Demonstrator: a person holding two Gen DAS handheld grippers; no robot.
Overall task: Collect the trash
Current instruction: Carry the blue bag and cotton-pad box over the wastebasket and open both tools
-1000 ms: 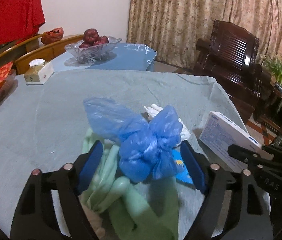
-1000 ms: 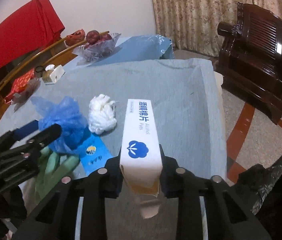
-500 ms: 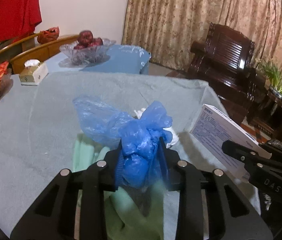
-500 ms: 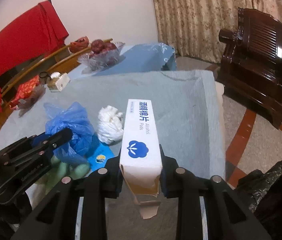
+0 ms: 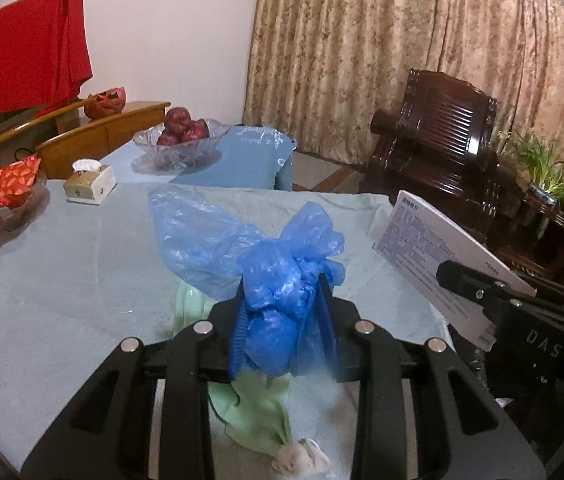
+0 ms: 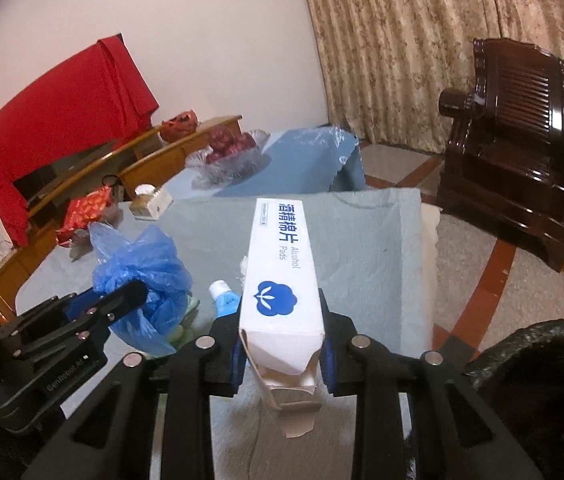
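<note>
My left gripper (image 5: 282, 312) is shut on a crumpled blue plastic bag (image 5: 278, 276) and holds it above the table; the bag also shows in the right wrist view (image 6: 142, 272). A pale green rubber glove (image 5: 258, 412) lies on the grey tablecloth (image 5: 62, 280) beneath it. My right gripper (image 6: 282, 328) is shut on a white alcohol-pads box (image 6: 280, 272), lifted off the table; the box shows at the right of the left wrist view (image 5: 437, 256). A small white-and-blue tube (image 6: 224, 300) lies on the cloth by the box.
A black trash bag (image 6: 541, 392) sits low at the right, off the table edge. At the table's far side stand a glass fruit bowl (image 5: 180, 142), a tissue box (image 5: 90, 186) and a red packet (image 5: 12, 188). A dark wooden armchair (image 5: 437, 140) stands beyond.
My left gripper closed on the blue bag and lifted it off the green glove. My right gripper raised the box higher; both views rose above the table.
</note>
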